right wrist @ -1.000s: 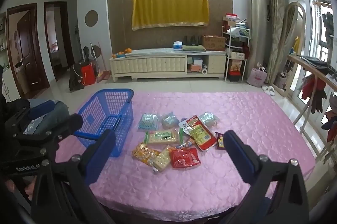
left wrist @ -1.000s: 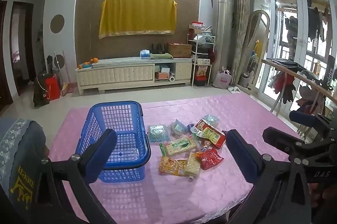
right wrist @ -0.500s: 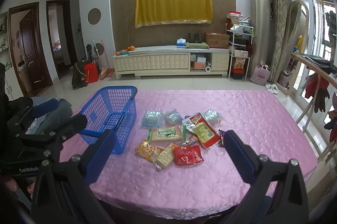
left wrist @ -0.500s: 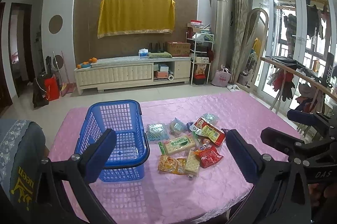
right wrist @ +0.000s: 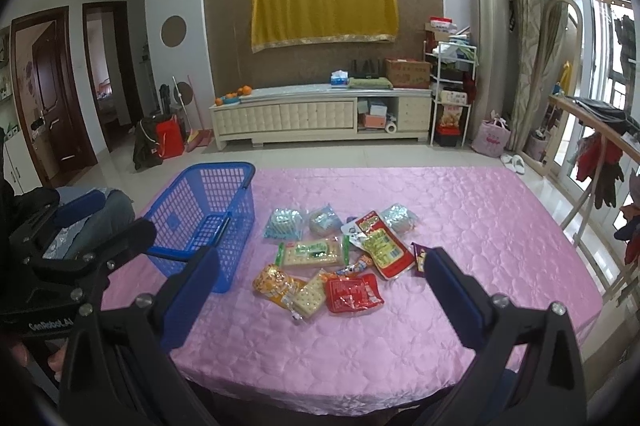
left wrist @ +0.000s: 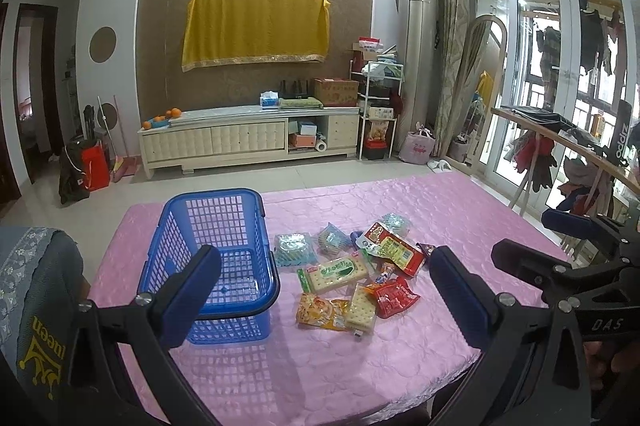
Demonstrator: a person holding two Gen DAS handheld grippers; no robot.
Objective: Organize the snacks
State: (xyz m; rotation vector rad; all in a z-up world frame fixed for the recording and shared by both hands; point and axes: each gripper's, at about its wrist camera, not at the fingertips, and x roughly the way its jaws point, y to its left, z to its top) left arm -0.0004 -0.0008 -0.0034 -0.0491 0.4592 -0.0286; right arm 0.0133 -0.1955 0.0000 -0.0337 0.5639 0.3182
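Note:
An empty blue plastic basket [left wrist: 216,226] [right wrist: 208,205] stands on the left of a pink-clothed table [left wrist: 460,218] [right wrist: 480,209]. To its right lies a loose pile of snack packets: a green cracker pack [left wrist: 334,272] [right wrist: 314,252], a red-and-yellow pouch [left wrist: 394,252] [right wrist: 382,246], a small red packet [left wrist: 394,300] [right wrist: 352,292], an orange packet [left wrist: 320,310] [right wrist: 276,284] and several clear-wrapped ones. My left gripper [left wrist: 326,300] is open above the table's near edge, holding nothing. My right gripper [right wrist: 320,300] is open too, and empty. Both hang short of the pile.
A chair back with a grey cover [left wrist: 32,298] sits at the table's left near corner. Beyond the table are a tiled floor, a cream TV cabinet [left wrist: 248,141] and a shelf rack [left wrist: 378,113]. A wooden rail with hanging clothes [left wrist: 560,145] runs along the right.
Both views have risen and pulled back a little, so the basket and snacks sit slightly lower and farther. Nothing on the table has moved; both grippers stay open.

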